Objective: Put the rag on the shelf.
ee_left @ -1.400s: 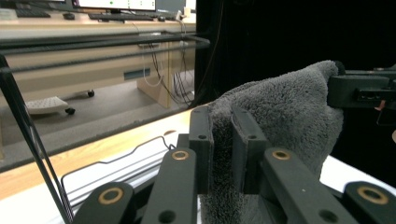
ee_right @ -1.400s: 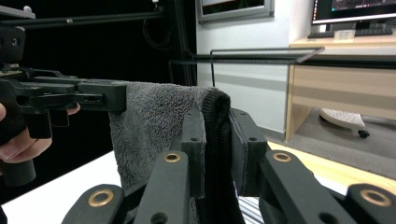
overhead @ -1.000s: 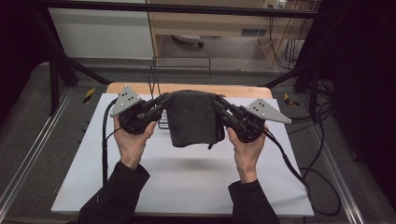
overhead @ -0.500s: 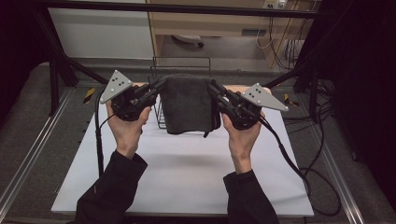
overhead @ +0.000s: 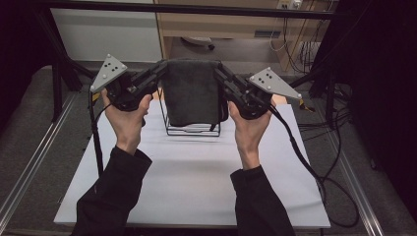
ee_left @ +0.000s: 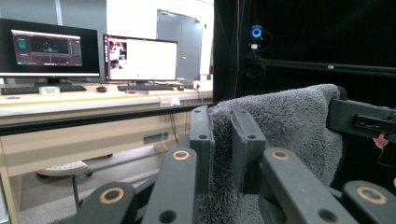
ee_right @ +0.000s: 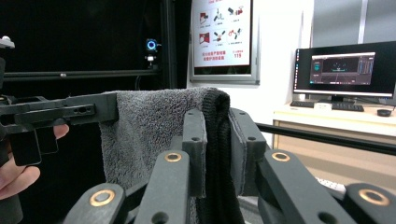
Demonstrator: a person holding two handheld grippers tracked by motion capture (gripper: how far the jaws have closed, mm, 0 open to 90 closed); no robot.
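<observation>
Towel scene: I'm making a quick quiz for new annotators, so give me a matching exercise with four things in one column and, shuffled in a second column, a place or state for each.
Things:
1. grey towel
2. wire rack
3. left claw
4. right claw

Places or states:
A. stands on the white table top, under the hanging cloth
B. shut on the cloth's upper corner at the high view's left
C. held up in the air, stretched between two claws
D. shut on the cloth's upper corner at the high view's right

Pairs: 1-C, 2-A, 3-B, 4-D
</observation>
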